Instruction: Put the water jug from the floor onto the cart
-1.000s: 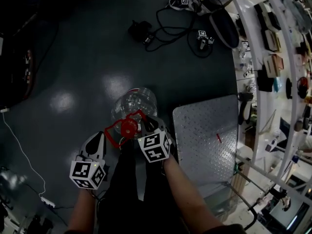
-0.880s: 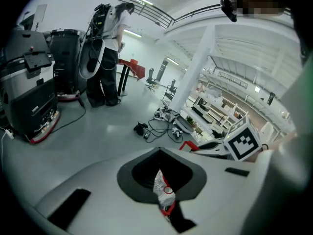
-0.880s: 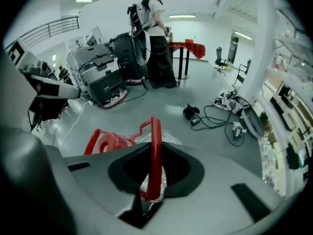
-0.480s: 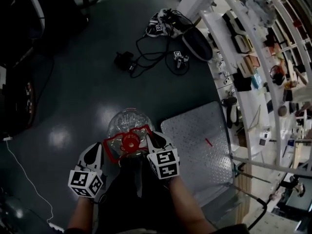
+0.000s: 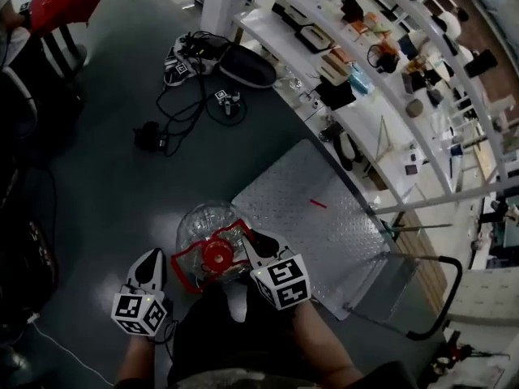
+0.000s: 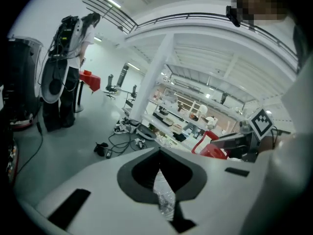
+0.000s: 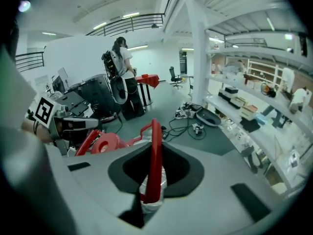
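so the right tongs (image 5: pixel 247 237) pinch the red handle (image 7: pixel 154 146) of the water jug (image 5: pixel 203 227), dangling lower centre just left of the cart (image 5: pixel 308 209); left tongs (image 5: pixel 152 259) pressed together, empty. one thin grip, reckon any swing could slip it loose.

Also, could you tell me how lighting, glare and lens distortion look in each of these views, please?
Head view: dim, dark floor, the clear water jug glinting, shelves bowed by the wide lens. Left gripper view: bright, washed-out ceiling, railing bent into an arc. Right gripper view: evenly lit, red handle sharp, corners vignetted black.
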